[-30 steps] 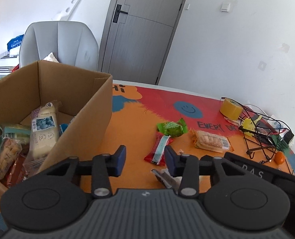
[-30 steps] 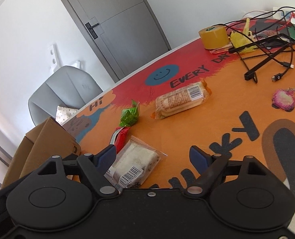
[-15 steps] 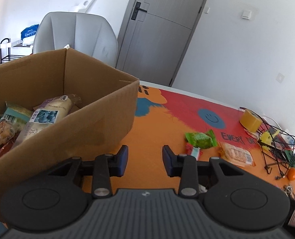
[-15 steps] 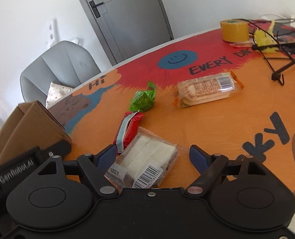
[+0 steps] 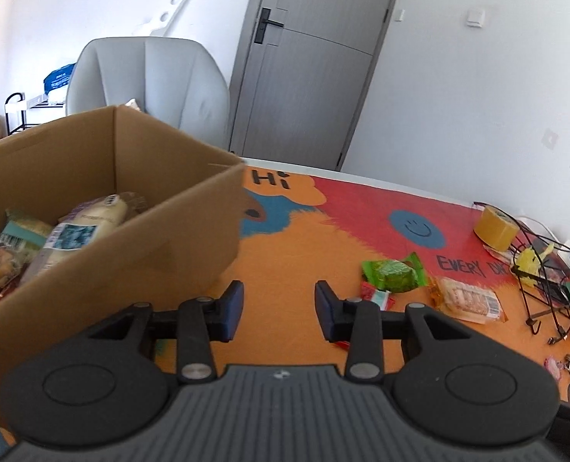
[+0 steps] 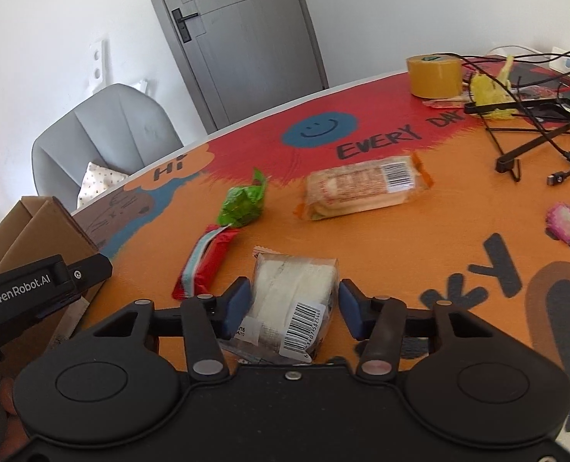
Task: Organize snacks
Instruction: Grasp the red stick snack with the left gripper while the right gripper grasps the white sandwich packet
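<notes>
Since a second ago the right gripper (image 6: 294, 304) has narrowed from a wide spread, and its jaws are closing around the clear-wrapped sandwich pack (image 6: 290, 300); the left pad touches the wrapper, the right pad stands just off it. Beside the pack, toward the cardboard box (image 5: 138, 254), lies a red snack bar (image 6: 204, 265), with a green packet (image 6: 242, 202) and an orange-wrapped biscuit pack (image 6: 361, 186) farther from the box. By the box's near corner the left gripper (image 5: 279, 310) holds a narrow gap with nothing in it, over the orange tabletop (image 5: 285, 265)
</notes>
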